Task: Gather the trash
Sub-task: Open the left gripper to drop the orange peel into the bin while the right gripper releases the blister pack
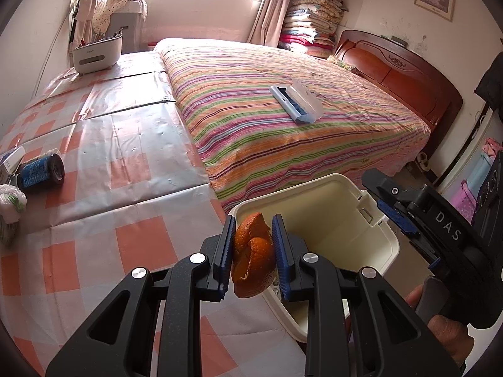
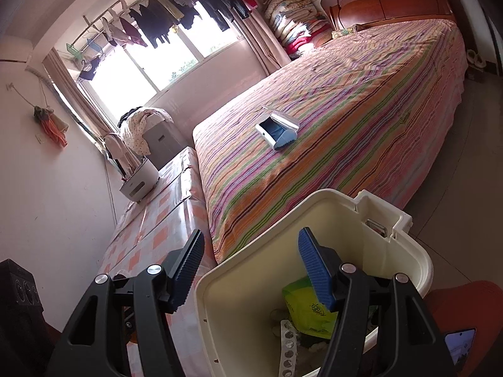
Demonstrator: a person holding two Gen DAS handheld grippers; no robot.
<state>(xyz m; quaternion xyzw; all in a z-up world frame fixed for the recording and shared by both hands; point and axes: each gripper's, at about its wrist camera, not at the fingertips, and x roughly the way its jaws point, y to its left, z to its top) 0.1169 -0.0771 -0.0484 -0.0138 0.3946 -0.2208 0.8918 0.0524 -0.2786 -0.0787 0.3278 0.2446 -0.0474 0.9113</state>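
Peel (image 1: 253, 256) from an orange sits pinched between the blue pads of my left hand-held gripper (image 1: 253, 253), at the desk's (image 1: 103, 169) edge and right at the near rim of the cream bin (image 1: 355, 220). My right hand-held gripper (image 2: 251, 270) is spread wide with nothing between its pads; in the left view it shows at the bin's far side (image 1: 393, 207), and in its own view one pad hangs over the bin's (image 2: 239, 314) inside while the other is over the desk (image 2: 147, 242). Down in the bin I see a green wrapper (image 2: 306, 314) and a blister strip (image 2: 287, 342) among other scraps too dim to name. On the checked desk cloth, well left of the peel, a dark can (image 1: 41, 171) lies on its side with a white bag (image 1: 11, 202) just beside it. A white caddy (image 1: 97, 51) stands at the desk's far end. On the striped bed (image 1: 283, 144) lies a blue and white brush (image 1: 297, 100).
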